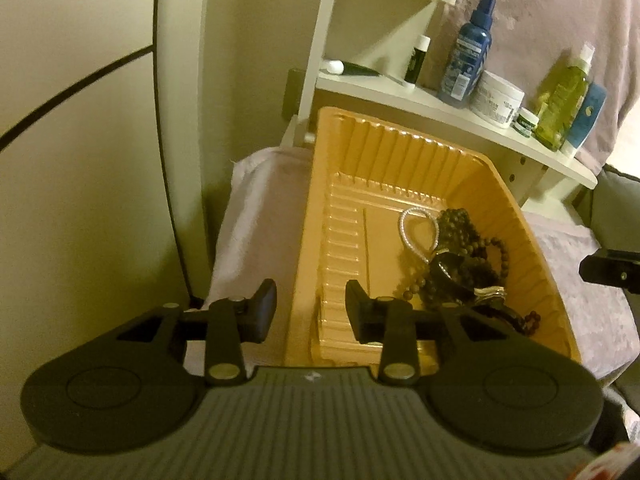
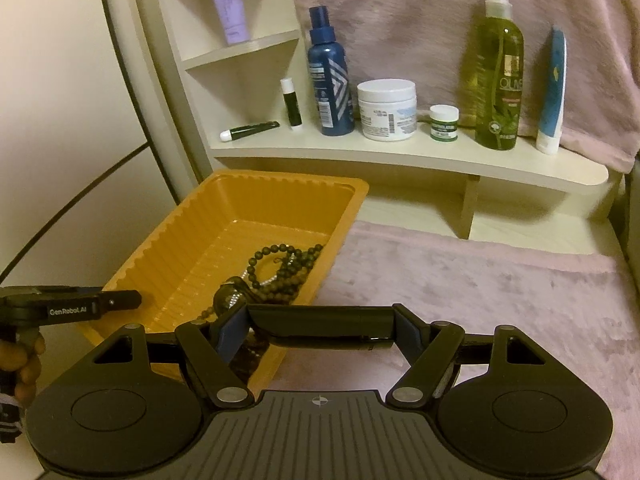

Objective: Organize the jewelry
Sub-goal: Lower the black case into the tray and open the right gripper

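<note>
An orange ridged plastic tray (image 1: 384, 152) (image 2: 192, 232) sits on a pink fuzzy cloth (image 2: 480, 288). It holds dark bead strands (image 1: 464, 240) (image 2: 288, 268), a silver chain loop (image 1: 416, 232) and dark bangles. My left gripper (image 1: 311, 312) straddles the tray's left wall near its front corner, with a gap between its jaws. It also shows in the right wrist view (image 2: 120, 300). My right gripper (image 2: 320, 328) is shut on a long black bar-shaped object (image 2: 320, 326), held crosswise above the tray's near right edge.
A cream shelf (image 2: 400, 152) behind the tray carries a blue bottle (image 2: 330, 80), a white jar (image 2: 386, 110), a small green jar (image 2: 444, 123), a green spray bottle (image 2: 498, 80), a blue tube (image 2: 554, 88) and lip balms. A pink towel hangs behind.
</note>
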Demonstrator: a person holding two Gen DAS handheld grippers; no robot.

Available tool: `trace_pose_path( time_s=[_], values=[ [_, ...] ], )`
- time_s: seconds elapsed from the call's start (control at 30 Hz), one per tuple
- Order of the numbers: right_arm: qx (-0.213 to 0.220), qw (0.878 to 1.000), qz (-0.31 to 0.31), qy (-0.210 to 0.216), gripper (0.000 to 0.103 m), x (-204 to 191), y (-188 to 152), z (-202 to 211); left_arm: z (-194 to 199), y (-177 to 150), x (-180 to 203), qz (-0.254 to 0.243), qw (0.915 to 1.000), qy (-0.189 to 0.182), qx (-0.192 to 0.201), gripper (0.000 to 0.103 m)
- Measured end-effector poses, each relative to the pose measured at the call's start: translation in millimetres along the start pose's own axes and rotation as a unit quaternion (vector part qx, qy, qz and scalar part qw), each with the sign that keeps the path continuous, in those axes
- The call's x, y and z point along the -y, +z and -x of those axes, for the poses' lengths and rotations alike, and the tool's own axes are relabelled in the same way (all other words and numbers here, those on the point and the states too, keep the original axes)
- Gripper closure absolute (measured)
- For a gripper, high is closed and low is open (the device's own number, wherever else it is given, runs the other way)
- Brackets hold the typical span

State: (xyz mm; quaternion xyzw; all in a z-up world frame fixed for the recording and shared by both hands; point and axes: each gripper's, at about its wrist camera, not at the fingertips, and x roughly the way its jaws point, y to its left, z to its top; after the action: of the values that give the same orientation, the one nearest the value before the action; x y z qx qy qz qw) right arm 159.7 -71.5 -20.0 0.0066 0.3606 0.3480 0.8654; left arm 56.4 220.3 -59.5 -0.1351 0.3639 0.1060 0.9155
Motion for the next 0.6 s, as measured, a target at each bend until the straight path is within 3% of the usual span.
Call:
trace_pose_path(
  time_s=[0.13,0.3,0.6],
  values=[
    [0.001,1.000,0.009,0.009,0.028,-6.8,2.1,-2.1,10.0,2.0,-2.4,-0.002,0.9999,0.008,0.011,0.069],
    [-0.006,0.999,0.027,0.033,0.028,-20.0,4.3,-7.0,22.1,4.5,0.6,-0.012,0.9993,0.024,0.027,0.060],
    [-0.036,0.994,0.083,0.068,0.028,-59.3,1.6,-34.6,34.8,6.3,2.8,-0.026,0.9975,0.049,0.042,0.016]
  ],
)
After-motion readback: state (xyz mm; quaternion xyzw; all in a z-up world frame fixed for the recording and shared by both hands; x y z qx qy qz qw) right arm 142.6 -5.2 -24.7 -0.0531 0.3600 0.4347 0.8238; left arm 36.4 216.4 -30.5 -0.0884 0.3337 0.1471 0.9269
